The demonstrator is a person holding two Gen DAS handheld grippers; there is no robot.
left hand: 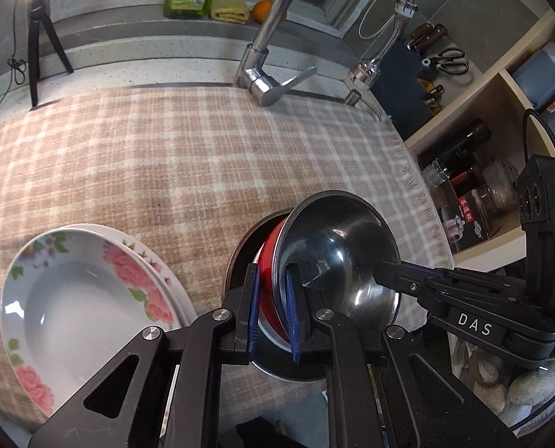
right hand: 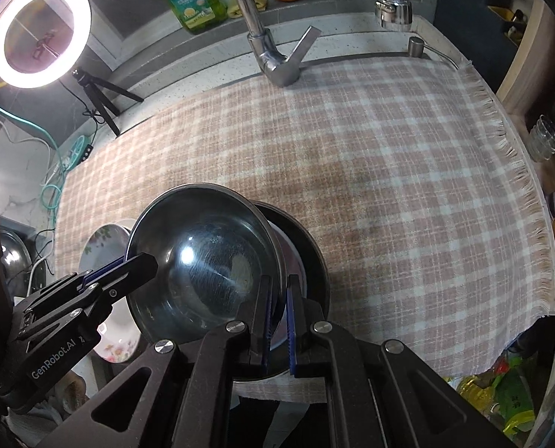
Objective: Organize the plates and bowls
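A steel bowl (left hand: 344, 257) is tilted above a dark pan (left hand: 240, 261) on the checked cloth. A red-and-white bowl (left hand: 268, 261) sits in the pan under it. My left gripper (left hand: 273, 306) is shut on the steel bowl's near-left rim. My right gripper (right hand: 279, 313) is shut on the same bowl's (right hand: 202, 261) opposite rim, and its finger (left hand: 397, 272) shows in the left view. Floral plates (left hand: 79, 298) are stacked to the left; they also show in the right wrist view (right hand: 102, 250).
A faucet (left hand: 266, 74) and sprayer hose (left hand: 367, 67) stand at the back. A ring light on a tripod (right hand: 40, 33) is at back left. Shelves with jars and bottles (left hand: 475, 194) stand right of the cloth's fringed edge (left hand: 423, 201).
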